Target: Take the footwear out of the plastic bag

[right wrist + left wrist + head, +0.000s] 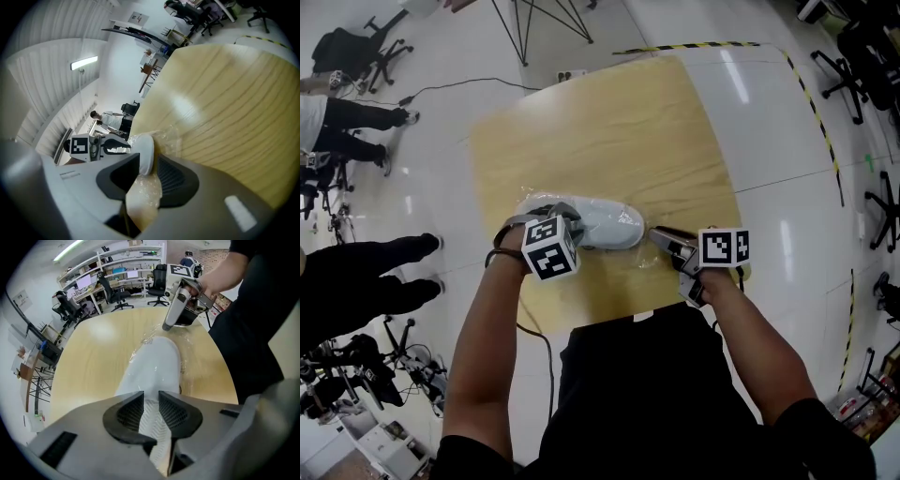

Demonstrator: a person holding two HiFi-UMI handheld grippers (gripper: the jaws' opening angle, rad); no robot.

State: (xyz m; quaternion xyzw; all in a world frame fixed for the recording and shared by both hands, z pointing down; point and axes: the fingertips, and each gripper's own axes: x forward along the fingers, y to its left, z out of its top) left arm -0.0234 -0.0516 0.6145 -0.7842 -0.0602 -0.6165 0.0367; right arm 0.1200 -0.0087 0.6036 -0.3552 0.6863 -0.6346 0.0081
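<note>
A pale rounded wooden table [609,131] stood on a glossy white floor [759,103] marked with yellow-and-black striped tape [684,45]. Black swivel office chairs [380,52] and white wall shelves [140,254] stood around under a bright strip light [84,62].

shoe [605,222] mid-table, open tabletop [609,131] beyond
</note>
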